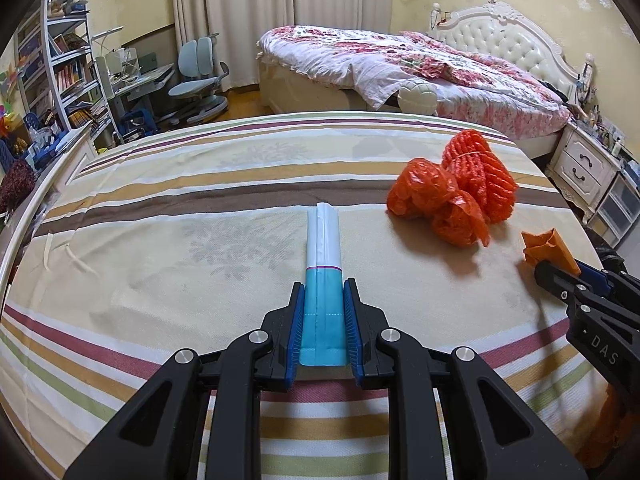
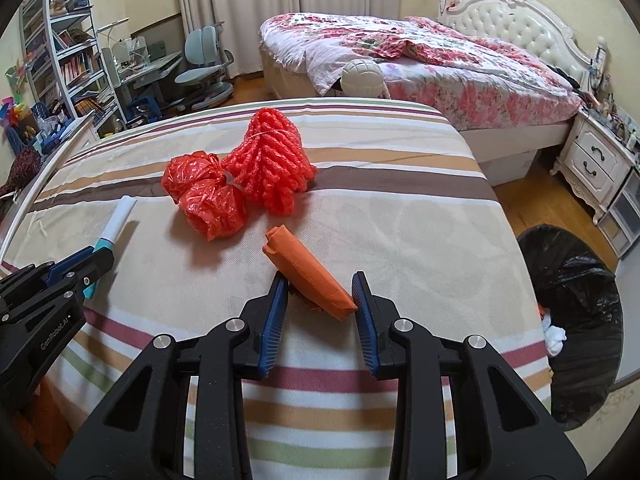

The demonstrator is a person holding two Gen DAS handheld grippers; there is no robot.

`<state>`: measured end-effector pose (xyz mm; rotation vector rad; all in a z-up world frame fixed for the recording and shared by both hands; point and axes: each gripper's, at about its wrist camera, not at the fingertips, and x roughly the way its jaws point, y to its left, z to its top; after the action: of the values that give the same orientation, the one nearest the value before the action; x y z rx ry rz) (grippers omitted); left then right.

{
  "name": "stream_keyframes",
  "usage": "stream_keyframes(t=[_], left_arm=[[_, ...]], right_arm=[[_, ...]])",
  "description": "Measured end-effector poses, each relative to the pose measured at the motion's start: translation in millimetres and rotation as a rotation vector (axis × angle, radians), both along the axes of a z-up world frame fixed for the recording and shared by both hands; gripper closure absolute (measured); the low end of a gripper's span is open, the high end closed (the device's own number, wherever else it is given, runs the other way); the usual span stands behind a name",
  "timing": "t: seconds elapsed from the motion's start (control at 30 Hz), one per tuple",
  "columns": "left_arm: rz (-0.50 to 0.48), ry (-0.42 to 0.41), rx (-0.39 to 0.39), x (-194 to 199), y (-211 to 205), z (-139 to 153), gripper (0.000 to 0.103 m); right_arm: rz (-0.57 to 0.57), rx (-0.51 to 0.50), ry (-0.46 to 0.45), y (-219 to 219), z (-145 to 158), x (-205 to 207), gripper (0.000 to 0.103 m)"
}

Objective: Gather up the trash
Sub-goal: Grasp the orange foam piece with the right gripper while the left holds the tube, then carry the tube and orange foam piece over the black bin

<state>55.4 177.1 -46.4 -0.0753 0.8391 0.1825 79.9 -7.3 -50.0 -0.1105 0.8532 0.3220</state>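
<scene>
Room: bedroom as I see it through both wrist cameras; cream curtains (image 1: 240, 20) at 12 o'clock, bookshelf (image 1: 60, 60) at 10, desk with a blue-grey chair (image 1: 198, 76) beside it.
Far bed: floral quilt (image 1: 380, 56) and white tufted headboard (image 1: 512, 44) at 1 o'clock; white nightstand (image 1: 584, 168) at 2.
Surface: striped sheet (image 1: 200, 200) in cream, tan, brown, maroon and green, lightly creased, filling the lower part of both views.
Bin: black-lined trash bin (image 2: 576, 300) on the wood floor at 3 o'clock in my right view, just off the sheet's edge; something white lies inside.
Left gripper (image 1: 323, 312): my fingers are narrow, clamped on the teal end of a white-and-teal packet (image 1: 324, 240) that points toward 12 over the sheet.
Right gripper (image 2: 320, 300): narrowed around a folded orange wrapper (image 2: 308, 268); its near end touches the right pad, and I cannot tell whether the left pad presses it.
Other trash: red plastic bags (image 2: 208, 196) tied beside a red foam net (image 2: 276, 160), at 11 o'clock from my right gripper, lying on the sheet.
Writing: "DAS" on the right gripper's body in my left view; "GenRobot.AI" on the left gripper's body in my right view.
</scene>
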Motion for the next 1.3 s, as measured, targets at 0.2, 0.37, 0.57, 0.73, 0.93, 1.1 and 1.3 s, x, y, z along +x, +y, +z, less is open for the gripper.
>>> stream_keyframes(t=[0.2,0.37,0.57,0.73,0.93,1.1,1.3], left_arm=[[-0.033,-0.014,0.002,-4,-16,4,0.082],[-0.062,-0.031,0.002,-7,-31,8,0.082],[-0.101,-0.063,0.009,-8,-53,18,0.082],[-0.142,-0.088,0.015,-7,-73,26,0.082],[-0.200,-0.110,0.025,-6,-101,31,0.082],[-0.252,-0.124,0.024,-3,-125,35,0.082],[-0.321,-0.145,0.018,4,-160,40,0.082]], right_arm=[[-0.028,0.015,-0.012,-15,4,-8,0.071],[-0.056,0.025,-0.026,-30,8,-15,0.071],[-0.093,0.036,-0.048,-50,13,-23,0.071],[-0.131,0.048,-0.067,-71,19,-27,0.071],[-0.184,0.058,-0.085,-98,25,-31,0.071],[-0.234,0.053,-0.101,-121,27,-33,0.071],[-0.313,0.042,-0.126,-155,30,-32,0.071]])
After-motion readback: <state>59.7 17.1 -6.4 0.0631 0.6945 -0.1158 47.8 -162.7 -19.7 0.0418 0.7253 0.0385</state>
